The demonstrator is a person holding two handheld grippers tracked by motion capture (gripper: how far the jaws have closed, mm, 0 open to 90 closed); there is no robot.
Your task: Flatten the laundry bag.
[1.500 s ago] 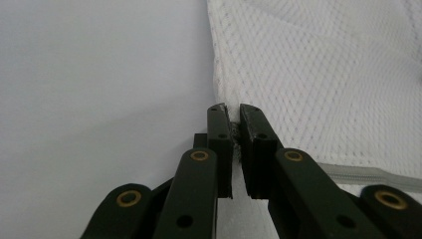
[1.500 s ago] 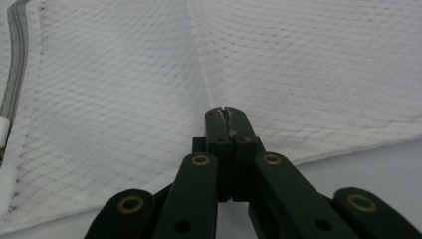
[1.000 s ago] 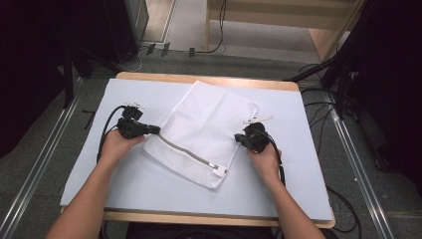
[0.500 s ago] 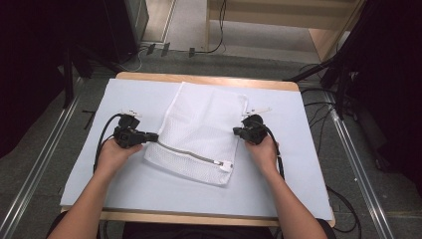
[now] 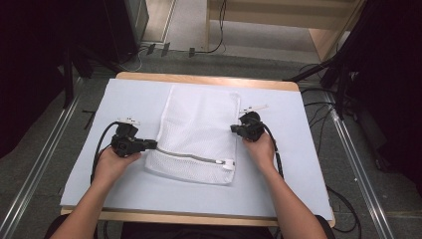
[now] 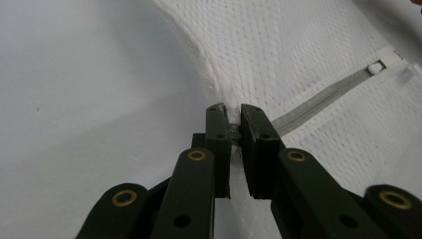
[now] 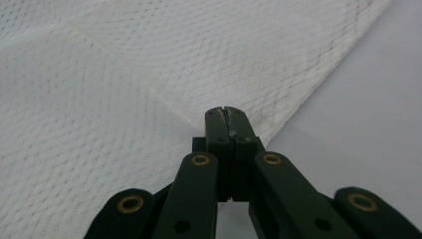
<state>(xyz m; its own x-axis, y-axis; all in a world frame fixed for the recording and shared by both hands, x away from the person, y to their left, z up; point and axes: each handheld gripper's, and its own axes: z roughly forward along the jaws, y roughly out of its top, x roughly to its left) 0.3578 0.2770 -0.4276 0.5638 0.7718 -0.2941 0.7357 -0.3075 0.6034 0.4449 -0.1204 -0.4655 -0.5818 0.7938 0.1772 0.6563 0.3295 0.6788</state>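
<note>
High view: both tongs pinch the mesh laundry bag [image 5: 196, 132], left tongs [image 5: 153, 145] beside its zipper [image 5: 191, 157], right tongs [image 5: 234, 129] opposite; next, smooth it flat on the worktop [image 5: 298, 149].

white mesh laundry bag [image 5: 199, 132] lies flat in the middle of the table, long side running away from the person. its grey zipper [image 5: 191, 157] crosses the near end, closed, its pull at the right corner.
</note>
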